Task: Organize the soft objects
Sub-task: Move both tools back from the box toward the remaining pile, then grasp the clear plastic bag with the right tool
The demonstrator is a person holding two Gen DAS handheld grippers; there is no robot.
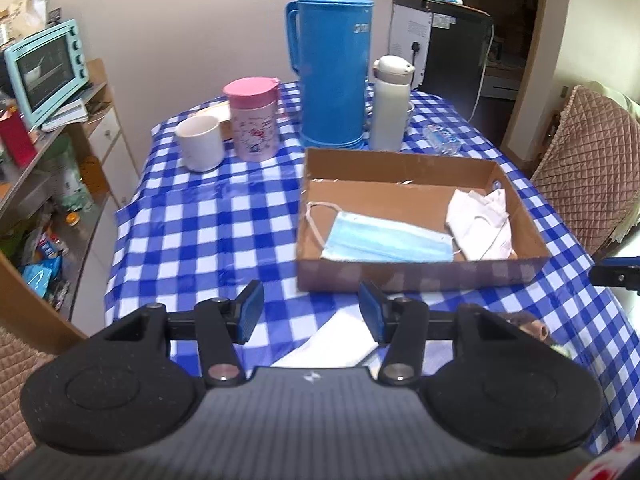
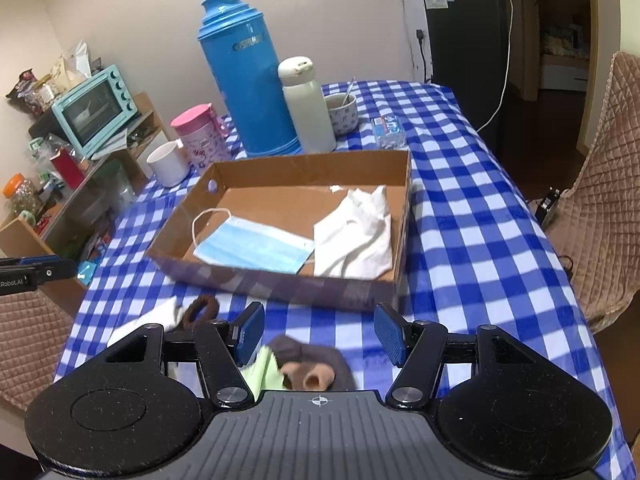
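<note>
Left wrist view: left gripper (image 1: 311,312) with fingers (image 1: 251,310) parted, nothing between them, hovering over the checked bench (image 1: 208,232). White folded cloth (image 1: 332,342) lies on the bench just under and behind the fingers. Cardboard tray (image 1: 420,276) ahead to the right holds a blue face mask (image 1: 384,242) and a white cloth (image 1: 478,226) (crumpled, against the right wall). Blue thermos (image 1: 334,60), white flask (image 1: 390,104), pink cup (image 1: 254,118) and white mug (image 1: 200,142) stand behind the tray.

Right wrist view: right gripper (image 2: 319,334), fingers (image 2: 389,338) parted and empty. Below them on the bench, a brown soft toy (image 2: 316,368) with a light green cloth (image 2: 262,372) touching it. Brown hair tie (image 2: 202,310) sits left, beside the white folded cloth, near the tray's front wall.
</note>
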